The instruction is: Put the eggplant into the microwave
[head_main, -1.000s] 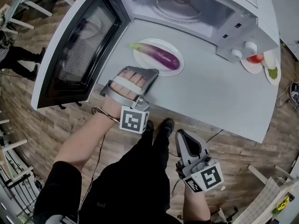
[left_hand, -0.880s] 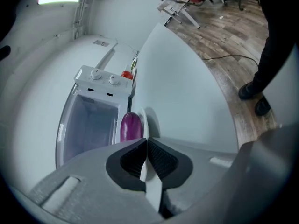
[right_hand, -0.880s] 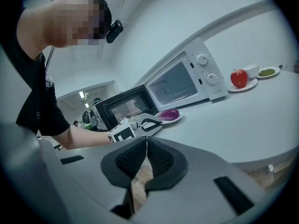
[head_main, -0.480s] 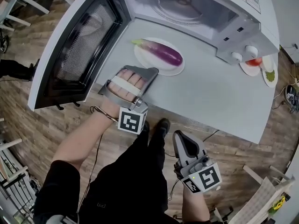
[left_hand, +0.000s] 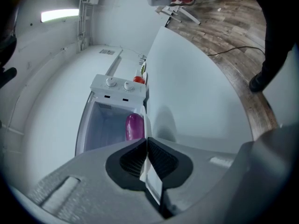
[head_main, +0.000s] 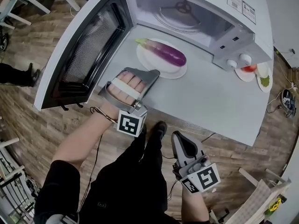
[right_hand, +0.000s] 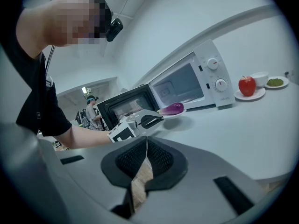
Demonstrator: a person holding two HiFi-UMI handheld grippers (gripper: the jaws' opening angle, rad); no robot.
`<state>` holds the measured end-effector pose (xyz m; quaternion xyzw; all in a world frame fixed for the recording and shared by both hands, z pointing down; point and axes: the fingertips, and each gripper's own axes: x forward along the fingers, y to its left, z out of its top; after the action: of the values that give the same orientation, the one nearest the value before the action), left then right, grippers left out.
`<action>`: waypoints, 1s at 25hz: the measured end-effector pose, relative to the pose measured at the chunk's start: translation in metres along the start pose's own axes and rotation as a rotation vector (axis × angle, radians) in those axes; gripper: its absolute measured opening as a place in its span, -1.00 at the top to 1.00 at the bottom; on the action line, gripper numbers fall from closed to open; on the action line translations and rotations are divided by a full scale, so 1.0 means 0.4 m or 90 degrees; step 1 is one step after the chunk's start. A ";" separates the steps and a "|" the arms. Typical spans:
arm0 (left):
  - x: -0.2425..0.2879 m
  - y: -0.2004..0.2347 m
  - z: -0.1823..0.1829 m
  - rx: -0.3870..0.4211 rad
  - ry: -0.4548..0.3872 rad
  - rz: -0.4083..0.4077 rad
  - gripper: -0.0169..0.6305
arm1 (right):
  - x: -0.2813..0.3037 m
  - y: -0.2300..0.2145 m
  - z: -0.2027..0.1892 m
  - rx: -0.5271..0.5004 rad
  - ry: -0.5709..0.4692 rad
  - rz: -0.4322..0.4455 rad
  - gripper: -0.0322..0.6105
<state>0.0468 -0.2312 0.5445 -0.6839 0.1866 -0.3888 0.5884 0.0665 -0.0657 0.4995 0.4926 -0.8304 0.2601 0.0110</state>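
Your left gripper [head_main: 156, 73]: closed, empty, staged near eggplant [head_main: 167, 53] fronting open microwave [head_main: 205, 13]. Right gripper [head_main: 179, 136]: closed, empty, parked clear of microwave.

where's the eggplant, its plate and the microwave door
eggplant [head_main: 169, 55]: head view, middle of the purple body.
plate [head_main: 156, 68]: head view, bare white part near the rim.
microwave door [head_main: 86, 45]: head view, dark window mesh.
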 end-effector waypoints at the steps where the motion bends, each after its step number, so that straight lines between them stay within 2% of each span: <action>1: 0.000 0.010 0.000 0.001 0.000 0.004 0.90 | -0.002 0.000 0.006 -0.002 0.000 0.000 0.85; 13: 0.023 0.158 0.020 -0.016 0.000 0.071 0.90 | -0.023 -0.029 0.067 -0.013 -0.006 0.016 0.85; 20: 0.083 0.183 0.021 -0.006 0.015 0.080 0.90 | -0.017 -0.067 0.079 -0.021 -0.008 0.033 0.85; 23: 0.116 0.192 0.022 0.020 0.021 0.100 0.90 | -0.014 -0.089 0.085 -0.036 -0.015 0.035 0.85; 25: 0.139 0.192 0.019 0.013 0.025 0.108 0.90 | -0.017 -0.103 0.084 -0.044 -0.022 0.032 0.85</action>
<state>0.1031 -0.2842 0.4887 -0.6520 0.2511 -0.3529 0.6224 0.1121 -0.0907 0.4858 0.4755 -0.8509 0.2233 0.0073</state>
